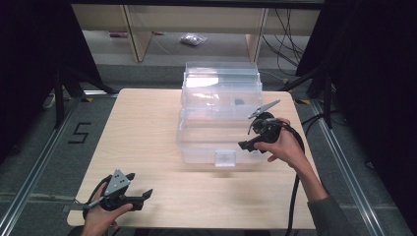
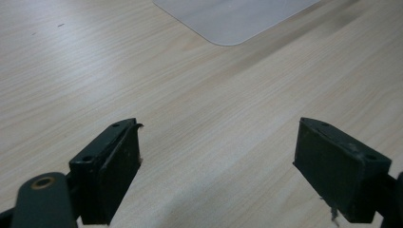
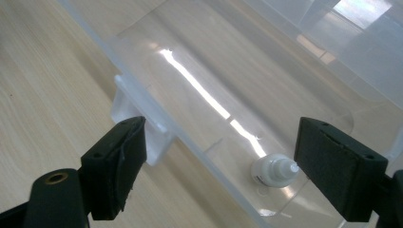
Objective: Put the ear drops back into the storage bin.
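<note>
table (image 1: 147,132): pale wood-grain top, smooth, matt.
storage box (image 1: 219,105): clear plastic, glossy, streaked with glare.
small bottle (image 3: 274,172): white, probably plastic, smooth; view blurred.
right gripper (image 3: 221,166): black jaws, matt, finely textured pads.
left gripper (image 2: 218,166): same matt black; grey plate on top looks metal.
</note>
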`<state>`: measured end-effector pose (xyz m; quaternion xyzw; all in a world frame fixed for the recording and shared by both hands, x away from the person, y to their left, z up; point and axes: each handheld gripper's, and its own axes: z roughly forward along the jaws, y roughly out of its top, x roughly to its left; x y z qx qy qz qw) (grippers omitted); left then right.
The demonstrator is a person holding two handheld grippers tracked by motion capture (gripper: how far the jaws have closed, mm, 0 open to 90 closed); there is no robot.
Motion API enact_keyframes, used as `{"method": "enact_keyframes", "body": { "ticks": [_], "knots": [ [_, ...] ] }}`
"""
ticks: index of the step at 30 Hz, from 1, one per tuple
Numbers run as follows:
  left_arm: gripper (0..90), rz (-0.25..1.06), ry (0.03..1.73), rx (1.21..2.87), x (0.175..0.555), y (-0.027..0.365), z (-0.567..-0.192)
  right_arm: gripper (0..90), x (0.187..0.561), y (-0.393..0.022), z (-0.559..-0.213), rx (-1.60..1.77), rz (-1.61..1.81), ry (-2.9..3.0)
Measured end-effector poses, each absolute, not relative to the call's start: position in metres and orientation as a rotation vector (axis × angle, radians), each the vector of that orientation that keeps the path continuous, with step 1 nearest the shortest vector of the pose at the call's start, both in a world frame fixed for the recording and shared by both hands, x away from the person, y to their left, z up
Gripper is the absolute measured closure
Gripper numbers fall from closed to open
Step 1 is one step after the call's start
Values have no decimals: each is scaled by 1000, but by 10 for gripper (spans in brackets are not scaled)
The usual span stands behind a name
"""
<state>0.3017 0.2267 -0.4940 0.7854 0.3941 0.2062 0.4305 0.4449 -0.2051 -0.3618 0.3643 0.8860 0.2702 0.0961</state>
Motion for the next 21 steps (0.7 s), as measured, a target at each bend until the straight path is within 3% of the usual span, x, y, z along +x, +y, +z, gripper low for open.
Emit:
{"method": "enact_keyframes", "body": {
  "ticks": [21],
  "knots": [
    [148, 517, 976, 1949, 302, 227, -494, 179, 429, -207, -365, 1047, 854, 2597]
  ]
}}
